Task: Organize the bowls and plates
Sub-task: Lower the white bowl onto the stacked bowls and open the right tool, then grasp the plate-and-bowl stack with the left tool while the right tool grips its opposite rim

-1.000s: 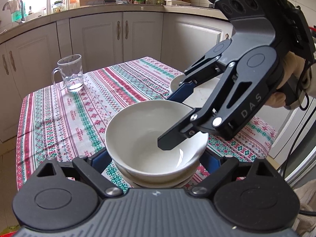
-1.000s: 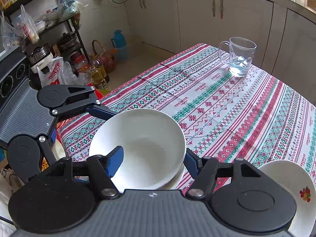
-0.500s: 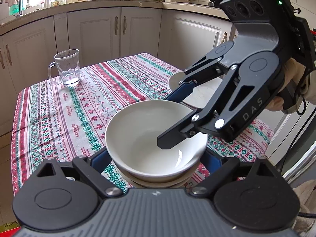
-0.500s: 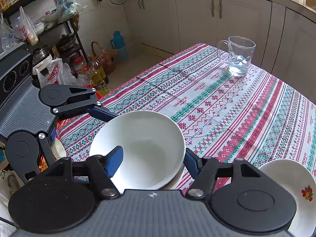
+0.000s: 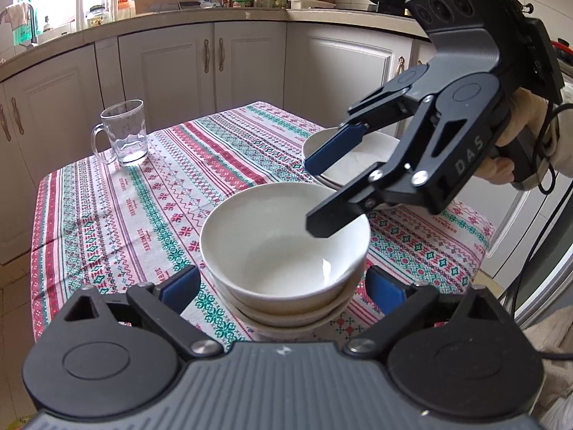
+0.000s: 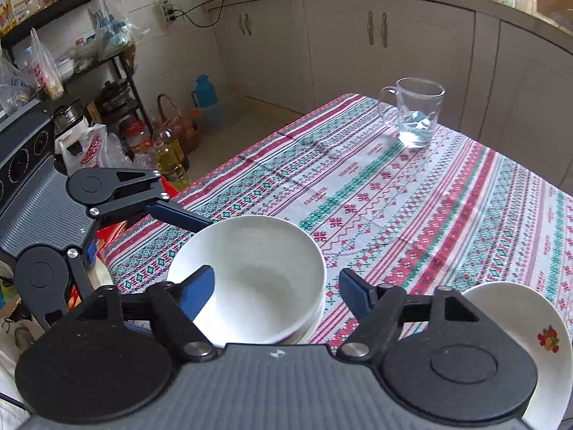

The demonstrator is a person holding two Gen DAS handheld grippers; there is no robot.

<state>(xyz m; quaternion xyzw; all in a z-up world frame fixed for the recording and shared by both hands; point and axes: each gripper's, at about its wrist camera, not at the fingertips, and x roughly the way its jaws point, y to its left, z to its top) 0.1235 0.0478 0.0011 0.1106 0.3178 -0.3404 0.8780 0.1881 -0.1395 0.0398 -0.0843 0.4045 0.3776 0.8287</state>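
Note:
A white bowl (image 5: 272,251) (image 6: 258,268) rests on top of a stack of two more bowls (image 5: 286,317) near the table's front edge. My left gripper (image 5: 283,286) straddles the stack; its jaws are opening and the blue pads (image 5: 179,285) stand clear of the bowls. My right gripper (image 5: 315,195) (image 6: 275,292) comes in from the right with its jaws opening. One finger is inside the bowl and the other outside, with the rim between them untouched. A stack of white plates (image 5: 361,152) sits behind it; a flowered plate (image 6: 519,322) shows in the right wrist view.
A glass mug (image 5: 125,132) (image 6: 415,114) stands at the far corner of the patterned tablecloth (image 5: 107,222). White kitchen cabinets (image 5: 215,64) run behind the table. A shelf rack with bags and bottles (image 6: 107,107) stands on the floor beyond the table edge. A person's hand (image 5: 519,143) holds the right gripper.
The right gripper's jaws have spread off the bowl's rim, which they clamped before. The left gripper's jaws have widened away from the stack. The bowl stays on the stack.

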